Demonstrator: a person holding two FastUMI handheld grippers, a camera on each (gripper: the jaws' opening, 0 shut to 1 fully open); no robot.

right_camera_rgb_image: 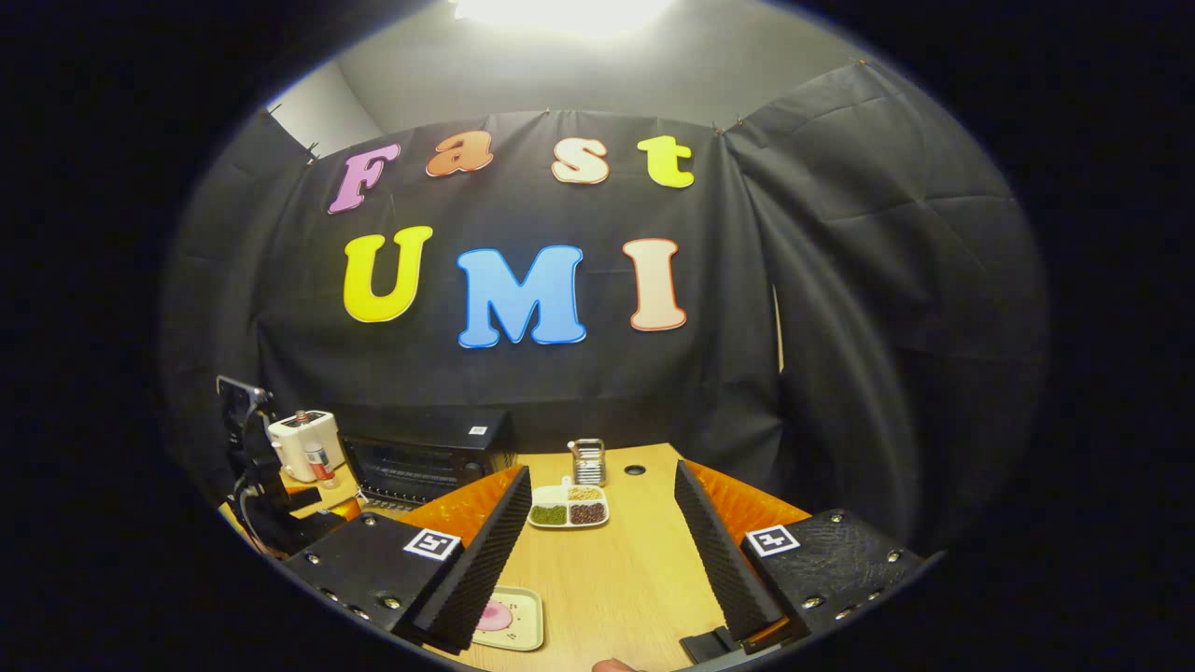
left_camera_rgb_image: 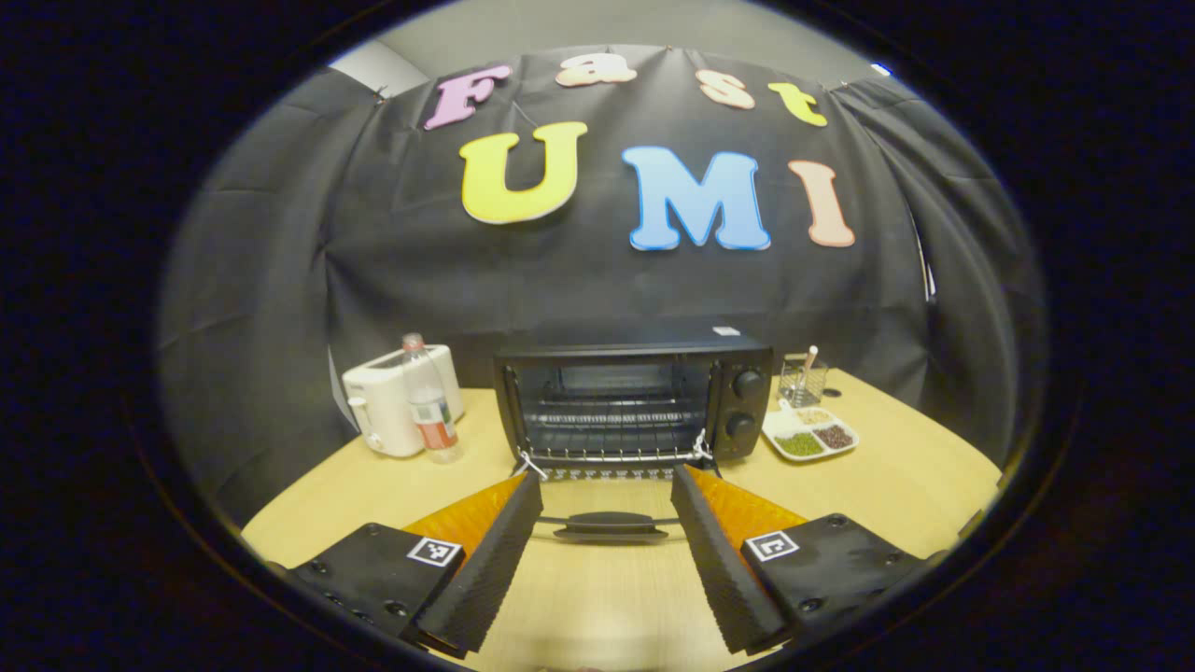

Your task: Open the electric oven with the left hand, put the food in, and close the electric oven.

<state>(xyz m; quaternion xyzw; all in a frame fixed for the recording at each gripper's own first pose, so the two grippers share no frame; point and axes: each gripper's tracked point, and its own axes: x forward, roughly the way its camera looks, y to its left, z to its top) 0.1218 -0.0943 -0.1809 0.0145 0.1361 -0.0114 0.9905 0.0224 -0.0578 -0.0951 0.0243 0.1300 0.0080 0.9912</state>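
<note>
Between the spread fingers of the left hand-held gripper [left_camera_rgb_image: 607, 560] lies the oven door's handle [left_camera_rgb_image: 607, 528], with the door [left_camera_rgb_image: 607, 509] folded down flat toward the camera. Its jaws stand wide apart and grip nothing; the handle sits in the gap, touching neither finger as far as I can tell. Behind it the oven [left_camera_rgb_image: 635, 401] stands open at the back edge of the surface [left_camera_rgb_image: 896, 485], its wire rack bare. So the first step looks done: the oven is open, and the food has yet to go in and the door to be shut.

Left of the oven stand a white toaster [left_camera_rgb_image: 397, 406] and a bottle [left_camera_rgb_image: 431, 401]; to its right are a divided tray [left_camera_rgb_image: 810, 434] of beans and a wire cup [left_camera_rgb_image: 803, 381].

The right hand-held gripper [right_camera_rgb_image: 597, 560] is likewise wide open and empty. It is level, pointing toward the back wall over the surface's right part, well apart from the oven. Just under its left finger, at the near edge, lies a small plate [right_camera_rgb_image: 509, 618] with pink food [right_camera_rgb_image: 495, 616] on it, probably the item to load. This gripper seems poised above it, not yet lowered to grasp.
</note>
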